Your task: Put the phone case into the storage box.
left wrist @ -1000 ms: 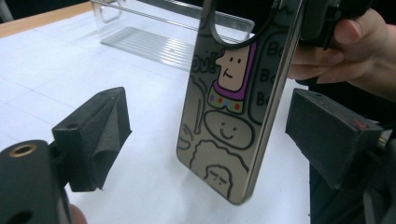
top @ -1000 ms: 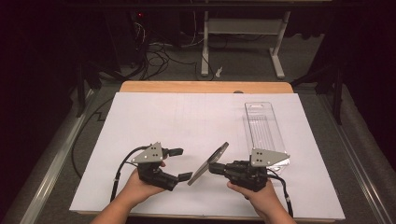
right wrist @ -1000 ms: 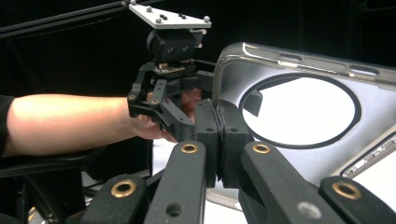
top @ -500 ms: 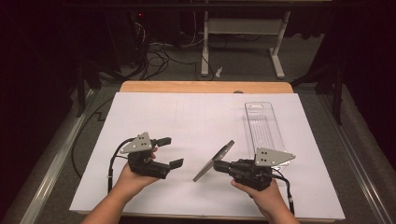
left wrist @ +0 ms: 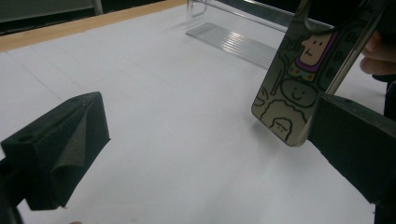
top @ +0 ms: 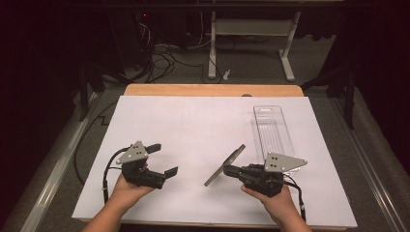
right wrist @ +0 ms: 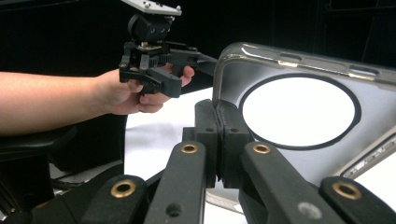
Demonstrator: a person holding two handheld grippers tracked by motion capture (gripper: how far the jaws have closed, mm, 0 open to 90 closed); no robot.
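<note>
Here, at the left of the high view, the left gripper (top: pixel 161 158) is held just above the white sheet (top: pixel 193 125) that covers the table, its jaws spread wide with nothing between them. In the left gripper view the two black pads (left wrist: pixel 60 149) stand far apart, bare white paper showing between them.

Toward the middle, a phone case (top: pixel 225 165) hangs tilted above the sheet, one end low and near the paper, the other raised. Its back (cartoon faces drawn in dark outline over a shiny surface) shows in the left gripper view (left wrist: pixel 303 70).

To the right, the right gripper (top: pixel 227 170) has its jaws pressed together on the case's edge; in the right gripper view the pads (right wrist: pixel 223 140) pinch the rim beside the round cut-out in the case (right wrist: pixel 299 112).

Farther right and farther back, a clear plastic tray (top: pixel 270 133) lies flat on the sheet, apart from the case.
</note>
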